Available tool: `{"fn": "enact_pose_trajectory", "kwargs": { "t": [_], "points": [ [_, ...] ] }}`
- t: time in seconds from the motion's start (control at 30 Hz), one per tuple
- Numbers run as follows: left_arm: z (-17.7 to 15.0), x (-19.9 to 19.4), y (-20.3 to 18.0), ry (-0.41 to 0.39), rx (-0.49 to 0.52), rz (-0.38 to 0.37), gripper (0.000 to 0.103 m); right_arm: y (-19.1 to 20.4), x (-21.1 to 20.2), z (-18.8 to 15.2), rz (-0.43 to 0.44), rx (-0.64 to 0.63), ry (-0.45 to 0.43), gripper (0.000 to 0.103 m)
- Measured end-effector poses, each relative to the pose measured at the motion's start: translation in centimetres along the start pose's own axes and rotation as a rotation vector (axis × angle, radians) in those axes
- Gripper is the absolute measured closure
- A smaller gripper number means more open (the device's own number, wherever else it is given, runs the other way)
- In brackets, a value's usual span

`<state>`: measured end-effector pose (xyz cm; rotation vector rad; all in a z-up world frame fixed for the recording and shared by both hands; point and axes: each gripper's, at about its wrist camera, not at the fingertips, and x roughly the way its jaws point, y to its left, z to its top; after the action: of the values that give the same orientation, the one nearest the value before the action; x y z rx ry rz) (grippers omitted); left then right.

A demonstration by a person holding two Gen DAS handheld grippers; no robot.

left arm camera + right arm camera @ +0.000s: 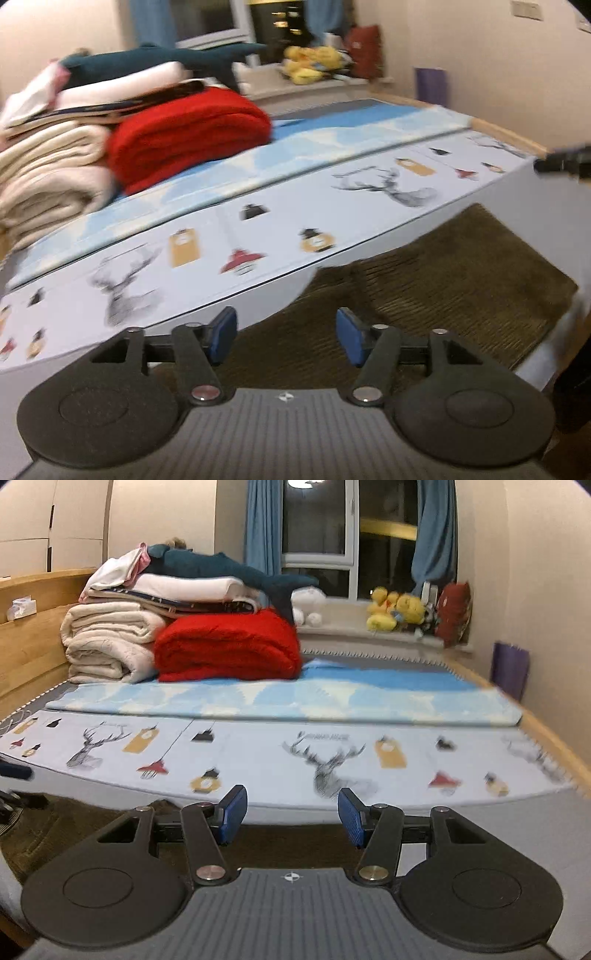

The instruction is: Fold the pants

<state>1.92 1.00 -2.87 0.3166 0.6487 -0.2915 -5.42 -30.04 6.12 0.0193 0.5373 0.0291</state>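
Ahead of both pairs of fingers, filling most of each view: a pale grey bed mat printed with deer heads and lamps [280,221] [258,760]. Beyond it, farther from the fingers, a light blue and white mat [332,136] [280,698].

Directly under and between the fingers of the left gripper [286,336], and running on ahead and to the right of them: the olive-brown ribbed corduroy pants [436,291]. Lying flat, in a broad slab with a straight far edge, close against the printed mat's near edge. Soft ridges in the nap; a few shallow creases near the fingers; outline smeared by blur. Seen from the right gripper [291,814] as a dark strip under and between its fingers, and again low to the left of them [55,834]. Not touched by either gripper, as far as can be told.

Far ahead and left of the fingers: a folded red fluffy blanket [188,136] [229,646], beside a stack of cream folded blankets [48,173] [107,642], topped by a dark teal plush shark [166,59] [221,568]. Ahead and right, on the sill: yellow plush toys [310,62] [395,609].

Blue-padded fingers [221,334] [232,812] of both grippers spread wide apart, gripping nothing.
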Motion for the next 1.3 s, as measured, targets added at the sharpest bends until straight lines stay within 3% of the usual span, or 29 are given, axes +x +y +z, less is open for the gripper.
{"fn": "enact_pose_trajectory", "kwargs": {
  "t": [0.03, 0.2, 0.4, 0.5, 0.6, 0.63, 0.67, 0.73, 0.83, 0.9, 1.0, 1.07, 1.2, 1.3],
  "points": [
    [-0.5, -1.8, 0.5, 0.006, -0.011, 0.021, 0.027, 0.5, 0.4, -0.4, -0.005, 0.007, 0.025, 0.047],
    [-3.7, -4.0, 3.7, 0.072, -0.135, 0.06, 0.027, 3.3, 1.2, -0.6, 0.037, -0.014, 0.005, 0.052],
    [-4.5, -5.8, 5.8, 0.078, -0.176, 0.139, 0.037, 4.2, 1.7, -0.3, 0.073, 0.008, 0.022, 0.07],
    [-5.5, -6.2, 6.4, 0.07, -0.2, 0.145, 0.039, 4.6, 2.0, 0.0, 0.079, 0.01, 0.015, 0.072],
    [-7.1, -4.5, 6.7, 0.098, -0.267, 0.129, 0.055, 4.9, 2.4, 0.1, 0.076, 0.003, 0.013, 0.072],
    [-7.2, -3.6, 6.7, 0.152, -0.267, 0.139, 0.08, 5.1, 2.6, 0.1, 0.073, 0.003, 0.014, 0.072],
    [-7.2, -3.3, 6.8, 0.154, -0.285, 0.158, 0.084, 5.3, 2.9, 0.1, 0.07, 0.001, 0.013, 0.072],
    [-7.6, -3.1, 8.1, 0.141, -0.372, 0.131, 0.083, 5.8, 3.2, 0.0, 0.064, -0.007, 0.008, 0.071],
    [-9.0, -3.0, 11.3, 0.188, -0.533, 0.179, 0.081, 6.4, 3.8, 0.0, 0.068, -0.015, 0.006, 0.071],
    [-10.5, -2.9, 14.1, 0.221, -0.708, 0.177, 0.073, 6.7, 4.1, 0.0, 0.066, -0.023, 0.008, 0.071],
    [-12.7, -2.4, 16.9, 0.278, -0.917, 0.148, 0.05, 6.8, 4.5, -0.2, 0.077, -0.026, 0.026, 0.071],
    [-13.7, -2.0, 17.9, 0.309, -0.992, 0.165, 0.042, 6.5, 4.7, -0.3, 0.095, -0.022, 0.045, 0.071],
    [-15.1, 0.0, 19.1, 0.362, -1.11, 0.157, 0.042, 5.8, 4.8, -0.4, 0.117, -0.003, 0.066, 0.07],
    [-16.3, 1.6, 19.3, 0.395, -1.18, 0.163, 0.03, 4.9, 4.7, -0.4, 0.115, 0.023, 0.076, 0.07]
  ]
}}
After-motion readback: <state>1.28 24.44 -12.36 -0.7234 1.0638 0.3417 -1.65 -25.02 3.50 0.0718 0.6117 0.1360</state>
